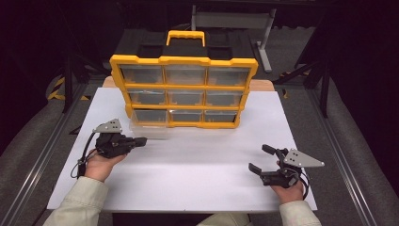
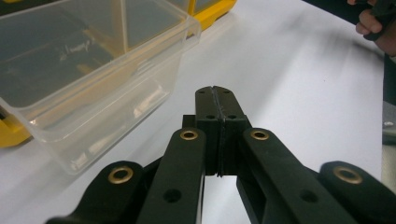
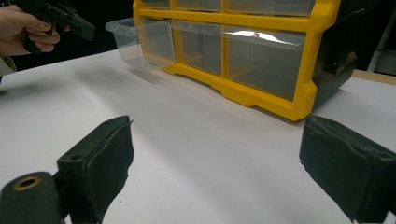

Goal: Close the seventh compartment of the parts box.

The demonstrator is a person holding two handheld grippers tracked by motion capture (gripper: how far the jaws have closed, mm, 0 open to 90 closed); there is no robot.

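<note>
Left gripper (image 1: 141,141) clenched on nothing, its tip just beside the clear drawer (image 1: 148,126) pulled partway out of the yellow organiser's (image 1: 183,89) bottom-left slot. Judged step: drawer handling; next, nudge it home squarely. Right gripper (image 1: 261,159) released, idle, well apart.

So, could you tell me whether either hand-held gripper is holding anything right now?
Nothing is held. The left hand-held gripper is shut on nothing beside the pulled-out clear drawer; the right hand-held gripper is open.

Dim, dark surroundings; overhead light brightens the white table (image 1: 197,179); glare on a clear drawer (image 3: 261,37); near claws blurred.
</note>
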